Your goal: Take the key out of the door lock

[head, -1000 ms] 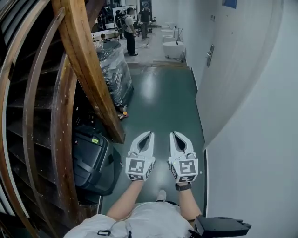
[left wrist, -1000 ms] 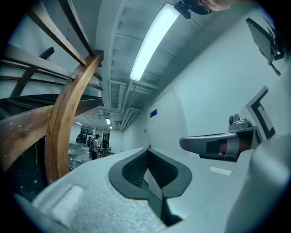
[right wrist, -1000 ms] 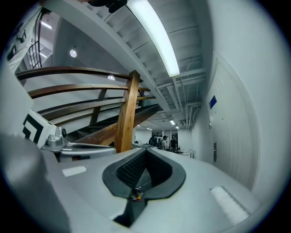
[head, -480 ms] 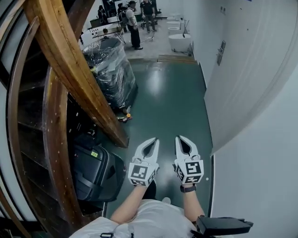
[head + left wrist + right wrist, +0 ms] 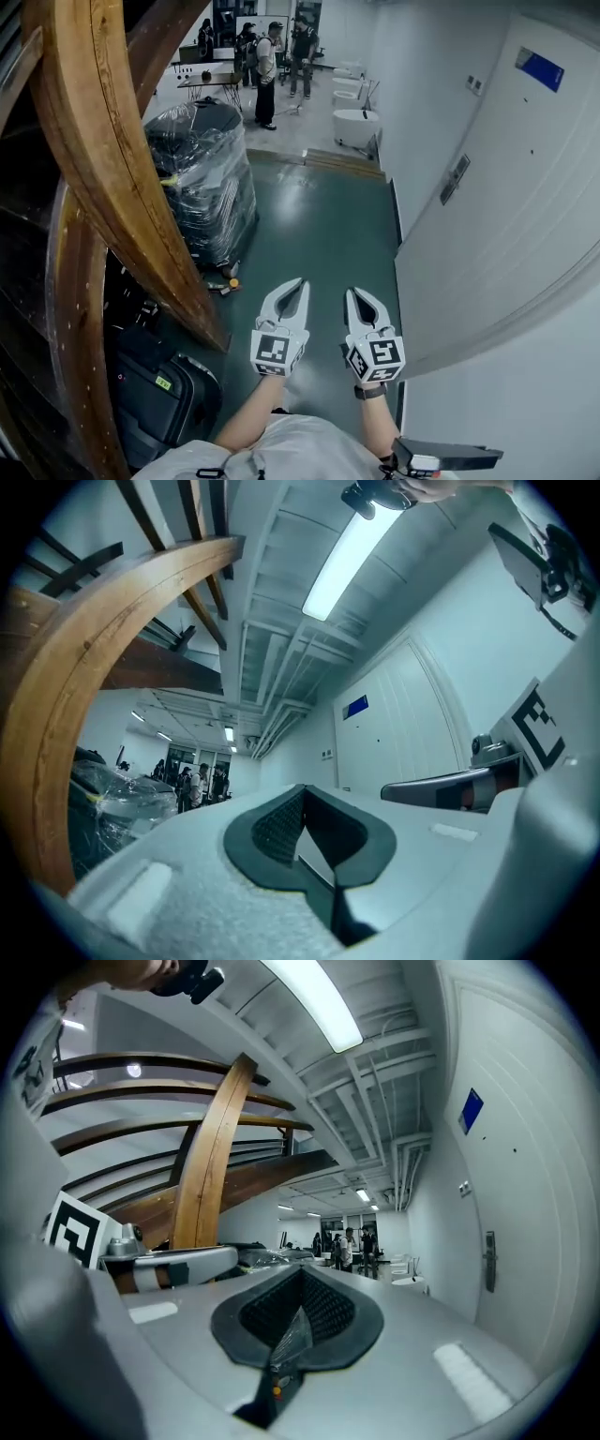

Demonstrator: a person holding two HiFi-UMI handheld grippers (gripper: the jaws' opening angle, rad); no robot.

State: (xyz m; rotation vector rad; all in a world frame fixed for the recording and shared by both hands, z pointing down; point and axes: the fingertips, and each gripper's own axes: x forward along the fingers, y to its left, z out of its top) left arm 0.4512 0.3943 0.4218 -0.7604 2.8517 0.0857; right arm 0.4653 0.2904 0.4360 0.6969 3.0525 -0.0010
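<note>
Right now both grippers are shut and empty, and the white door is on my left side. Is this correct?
No: the head view shows the white door on your right side. The left gripper and the right gripper are shut and empty.

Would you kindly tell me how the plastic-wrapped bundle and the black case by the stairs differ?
The bundle stands tall under shiny film; the case sits low and unwrapped. The bundle is farther away; the case is much nearer. Both are dark and stand on the left of the head view.
</note>
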